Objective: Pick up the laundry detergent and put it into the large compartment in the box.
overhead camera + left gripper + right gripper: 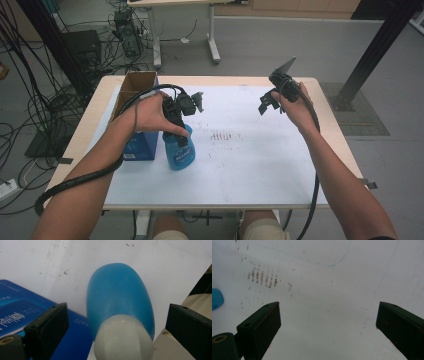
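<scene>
Surface: white sheet (260,165) laid over a pale wooden table (330,107), smooth and matt, with rows of small brown smudges (222,135) near its middle; grey floor and loose cables lie beyond.

Bottle: blue spray bottle (179,152) stands upright on the sheet, just beside a blue box (141,146). Body is rounded, smooth, slightly see-through plastic; the neck (124,338) is cloudy white.

Box: glossy blue printed card, flat sides, sharp corners; a brown cardboard box (136,85) stands open behind it.

Left gripper: left gripper (186,107) hangs over the bottle's top, jaws spread wide on either side of the neck and touching nothing.

Right gripper: right gripper (272,100) is held above bare sheet, well apart from the bottle, jaws wide and holding nothing.

Risk, grip: hard black pads closing on a round, slick neck could slide off, more so if they meet it off-centre.

Risk, tipping: a tall, narrow bottle may topple against the blue box if one jaw lands first.

Risk, squeeze: closing on the soft body instead could dent it.
</scene>
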`<action>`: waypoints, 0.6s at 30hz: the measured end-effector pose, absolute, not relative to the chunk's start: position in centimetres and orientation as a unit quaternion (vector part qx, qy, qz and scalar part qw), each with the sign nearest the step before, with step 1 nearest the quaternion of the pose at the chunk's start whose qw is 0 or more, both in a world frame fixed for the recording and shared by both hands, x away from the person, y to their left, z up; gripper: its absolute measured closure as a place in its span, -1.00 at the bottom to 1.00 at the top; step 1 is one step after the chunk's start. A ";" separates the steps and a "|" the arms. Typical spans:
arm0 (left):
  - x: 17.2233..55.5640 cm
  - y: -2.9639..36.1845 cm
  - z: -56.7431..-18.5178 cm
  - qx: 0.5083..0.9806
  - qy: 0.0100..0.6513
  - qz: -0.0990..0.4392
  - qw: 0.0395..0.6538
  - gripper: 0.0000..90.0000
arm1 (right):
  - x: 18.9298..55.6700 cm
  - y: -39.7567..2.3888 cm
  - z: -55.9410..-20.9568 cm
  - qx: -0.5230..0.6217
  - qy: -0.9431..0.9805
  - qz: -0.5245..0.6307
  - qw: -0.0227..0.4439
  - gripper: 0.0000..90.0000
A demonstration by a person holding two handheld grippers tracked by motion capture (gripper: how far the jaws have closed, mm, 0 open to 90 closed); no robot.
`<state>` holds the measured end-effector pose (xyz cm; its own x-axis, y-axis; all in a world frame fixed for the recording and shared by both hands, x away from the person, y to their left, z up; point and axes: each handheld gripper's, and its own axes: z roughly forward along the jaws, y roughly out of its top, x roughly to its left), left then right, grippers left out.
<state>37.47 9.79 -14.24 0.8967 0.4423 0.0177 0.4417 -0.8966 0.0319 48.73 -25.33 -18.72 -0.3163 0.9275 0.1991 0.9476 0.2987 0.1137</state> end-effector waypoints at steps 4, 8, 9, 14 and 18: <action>37.7 9.7 -14.3 0.974 0.226 0.013 0.011 -0.88 | 48.8 -25.2 -18.8 -0.582 -0.806 -0.102 0.048 -0.87; 37.7 9.6 -14.3 0.974 0.227 0.012 0.012 -0.88 | 48.8 -25.3 -18.8 -0.579 -0.807 -0.104 0.047 -0.87; 37.7 9.6 -14.3 0.974 0.227 0.013 0.011 -0.88 | 48.8 -25.5 -18.8 -0.581 -0.806 -0.106 0.047 -0.87; 37.6 9.5 -14.2 0.975 0.223 0.012 0.012 -0.88 | 48.8 -25.6 -18.7 -0.580 -0.806 -0.106 0.046 -0.87; 37.6 9.5 -14.1 0.974 0.224 0.012 0.012 -0.88 | 48.7 -25.6 -18.7 -0.580 -0.806 -0.107 0.046 -0.87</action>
<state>37.56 9.48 -14.06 0.8990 0.4375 0.0183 0.4369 -0.8990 0.0288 48.71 -25.57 -18.70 -0.3225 0.9257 0.1976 0.9452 0.3037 0.1197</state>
